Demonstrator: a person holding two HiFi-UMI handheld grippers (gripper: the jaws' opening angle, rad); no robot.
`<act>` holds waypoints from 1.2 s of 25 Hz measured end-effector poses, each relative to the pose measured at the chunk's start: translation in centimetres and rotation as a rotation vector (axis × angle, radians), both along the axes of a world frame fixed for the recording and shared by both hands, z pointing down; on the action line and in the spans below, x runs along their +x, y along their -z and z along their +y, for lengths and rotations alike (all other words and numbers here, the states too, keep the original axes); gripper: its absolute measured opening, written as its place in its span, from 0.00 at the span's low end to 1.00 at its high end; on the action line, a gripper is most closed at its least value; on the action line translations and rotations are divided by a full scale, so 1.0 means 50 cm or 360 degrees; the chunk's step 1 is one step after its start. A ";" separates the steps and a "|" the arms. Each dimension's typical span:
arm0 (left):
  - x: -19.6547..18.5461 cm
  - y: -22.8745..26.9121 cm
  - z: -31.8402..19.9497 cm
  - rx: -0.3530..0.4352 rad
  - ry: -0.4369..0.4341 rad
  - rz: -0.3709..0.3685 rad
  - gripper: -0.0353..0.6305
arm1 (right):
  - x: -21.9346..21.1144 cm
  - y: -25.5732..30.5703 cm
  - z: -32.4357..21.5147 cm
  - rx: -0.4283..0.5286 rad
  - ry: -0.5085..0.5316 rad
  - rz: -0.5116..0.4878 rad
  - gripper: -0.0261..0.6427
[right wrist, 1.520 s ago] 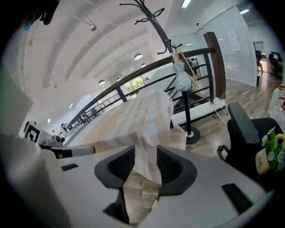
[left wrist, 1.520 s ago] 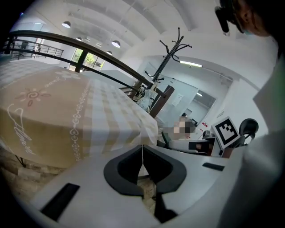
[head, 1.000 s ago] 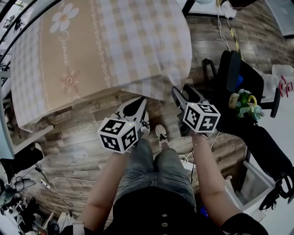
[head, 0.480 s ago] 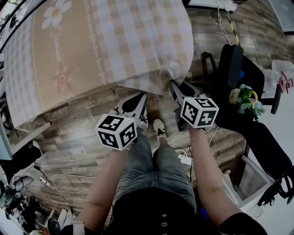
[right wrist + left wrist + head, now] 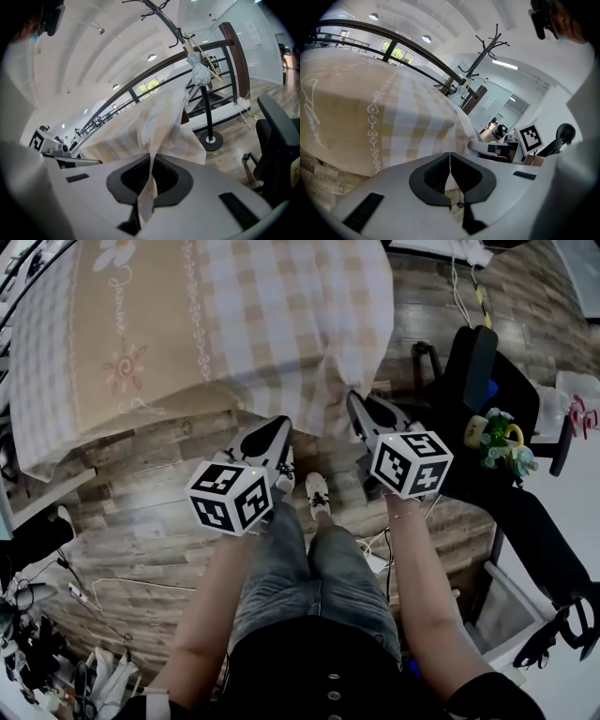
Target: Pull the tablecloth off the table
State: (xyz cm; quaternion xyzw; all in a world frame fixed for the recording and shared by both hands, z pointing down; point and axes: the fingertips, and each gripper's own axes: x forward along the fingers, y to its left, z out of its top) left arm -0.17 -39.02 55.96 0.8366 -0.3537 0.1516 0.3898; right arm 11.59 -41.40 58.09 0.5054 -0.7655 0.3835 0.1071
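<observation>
Both grippers have edged up toward the cloth's hanging hem since a second ago, and the daisy print has slid toward the top edge of the head view. The checked tablecloth (image 5: 234, 324) drapes the whole table, hiding it, with its near corner bunched just at the right gripper (image 5: 356, 407).

That gripper's own view shows its jaws pinching a fold of the cloth (image 5: 159, 117), which runs down between the pads (image 5: 166, 176) and out below them. The left gripper (image 5: 277, 427) sits at the hem, to the left of the corner. In its own view the jaws are pressed together with only a thin pale line along the seam, the cloth (image 5: 393, 122) hanging right behind them. Whether any fabric is caught there cannot be told.

The person's legs and one shoe (image 5: 319, 495) stand between the two grippers on the wood floor (image 5: 141, 512). A black office chair (image 5: 473, 371) carrying a cluster of bright toys (image 5: 497, 442) crowds in just to the right of the right gripper. Loose cables (image 5: 94, 585) trail over the floor at lower left, and a coat stand (image 5: 487, 47) rises beyond the table.
</observation>
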 end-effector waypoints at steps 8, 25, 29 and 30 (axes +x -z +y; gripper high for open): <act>0.017 0.008 0.059 0.0007 0.0092 -0.0012 0.08 | 0.003 0.028 0.034 0.0032 0.0155 -0.0004 0.08; -0.071 0.082 0.178 0.0129 0.0427 -0.0059 0.08 | -0.030 0.101 0.154 0.0105 0.0348 -0.0078 0.08; -0.086 0.104 0.217 0.0151 0.0450 -0.0053 0.08 | -0.049 0.115 0.184 0.0116 0.0354 -0.0088 0.08; -0.090 0.107 0.231 0.0151 0.0454 -0.0050 0.08 | -0.054 0.117 0.195 0.0118 0.0353 -0.0089 0.08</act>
